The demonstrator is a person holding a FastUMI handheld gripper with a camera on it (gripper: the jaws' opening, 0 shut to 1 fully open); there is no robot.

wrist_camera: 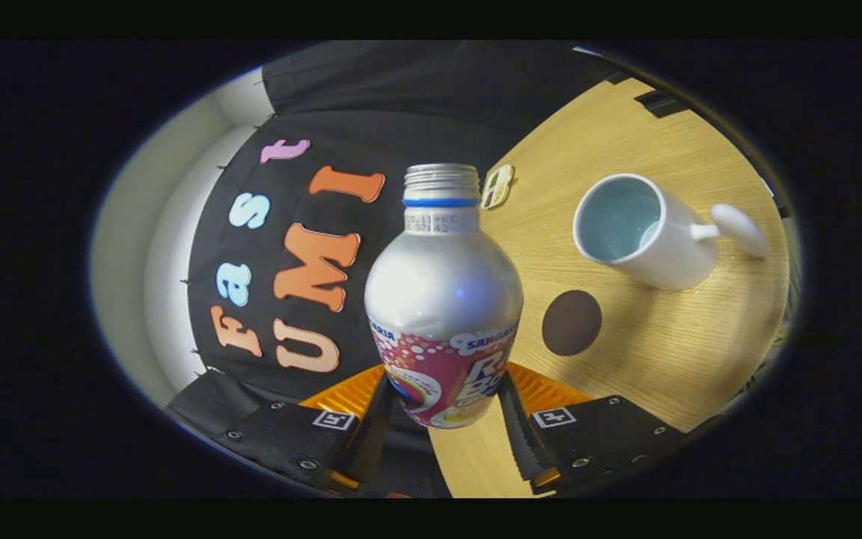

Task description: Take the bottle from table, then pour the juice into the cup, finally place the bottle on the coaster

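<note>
Between the two fingers of the gripper [442, 419], at the centre of the gripper view, stands one bottle [443, 299]. Both fingers press against its lower body, one from each side, so the gripper is clamped on the bottle. Bottle count: one. Look: silver metal body with rounded shoulders, narrow threaded neck, cap off, a blue ring below the thread, a white printed strip under that, and a pink wrap with white bubbles around the lower half. It reads upright relative to the fingers, while the table [648, 352] behind it appears tilted.

Cup count: one. The cup [644, 232] is white with a pale blue inside, at about 2 o'clock from the bottle, beyond the fingers, resting on the wooden table. Its handle points away from the bottle; its mouth faces toward the camera.

Coaster count: one. The coaster [571, 323] is a dark round disc flat on the table, at about 3 o'clock from the bottle, between bottle and cup, touching neither.

One small pale tag [497, 186] lies at 1 o'clock near the bottle neck.
</note>
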